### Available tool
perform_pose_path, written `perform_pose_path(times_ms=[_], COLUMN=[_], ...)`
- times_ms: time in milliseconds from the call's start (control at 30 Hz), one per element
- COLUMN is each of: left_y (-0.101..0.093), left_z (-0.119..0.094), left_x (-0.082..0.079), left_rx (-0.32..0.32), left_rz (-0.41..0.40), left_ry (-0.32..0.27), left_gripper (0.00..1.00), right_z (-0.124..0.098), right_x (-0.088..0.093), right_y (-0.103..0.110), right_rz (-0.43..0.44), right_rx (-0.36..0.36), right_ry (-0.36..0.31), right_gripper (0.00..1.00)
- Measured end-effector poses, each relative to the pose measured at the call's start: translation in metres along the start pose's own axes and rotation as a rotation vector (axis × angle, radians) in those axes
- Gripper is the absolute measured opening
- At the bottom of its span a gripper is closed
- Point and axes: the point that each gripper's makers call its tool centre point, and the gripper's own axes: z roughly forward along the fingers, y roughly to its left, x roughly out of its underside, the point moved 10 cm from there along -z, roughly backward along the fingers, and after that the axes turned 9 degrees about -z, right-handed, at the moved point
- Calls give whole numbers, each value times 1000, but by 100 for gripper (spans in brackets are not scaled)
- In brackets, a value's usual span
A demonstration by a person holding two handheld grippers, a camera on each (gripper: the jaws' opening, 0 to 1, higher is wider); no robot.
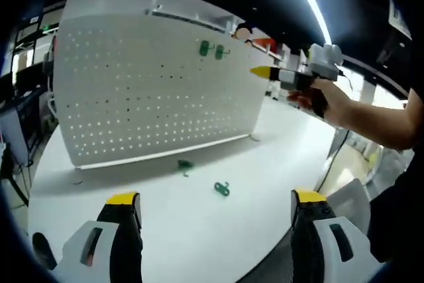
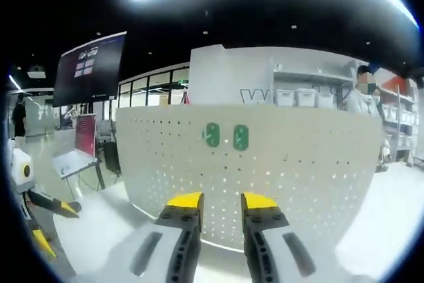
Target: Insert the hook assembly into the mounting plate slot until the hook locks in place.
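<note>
White perforated metal mounting plate [image 1: 156,87] stood upright on the white round tabletop [image 1: 199,230]. Two green plastic hooks [image 1: 212,50] were seated side by side in its upper holes; in the right gripper view the same pair [image 2: 226,136] sat directly ahead. Two more loose green hook pieces lay on the tabletop in front of the plate: one [image 1: 185,164] near its base, the other [image 1: 222,189] closer to the camera. Left gripper [image 1: 215,207] hovered low over the tabletop, jaws spread wide, holding nothing. Right gripper [image 2: 221,200], held in a person's hand [image 1: 318,97], faced the plate, jaws slightly apart, empty.
</note>
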Motion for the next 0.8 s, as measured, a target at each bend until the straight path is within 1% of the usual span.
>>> perform_pose_path(times_ms=[67,100,167,233,300,400,500,633,800], left_y=[0,-1,-1,-1,0,1,0,-2,-5], left_z=[1,2,2,2,2,2,3,5,7], left_x=[2,3,4,5,5,8,10,15,22], left_rx=[1,2,3,7,7,2,3,7,21], left_rz=[-3,-4,0,-4,-7,0,0,-5,-18], left_ry=[9,14,18,18,20,33,39,53,78], left_gripper=[94,94,94,94,94,94,94,94,93], right_z=[-4,-8,-14,-23,-31,-45,-54,-64,-77], right_x=[15,25,36,46,53,66,73,81,92], right_y=[3,6,10,15,19,25,24,21,24], right_rz=[-16,4,10,6,12,8,30,29,25], right_rx=[-19,-39,-60,-77,-81,-94,-103,-106,-110], right_ry=[49,82,115,147,159,201,221,250,286], right_gripper=[20,20,21,21,21,21,21,21,22])
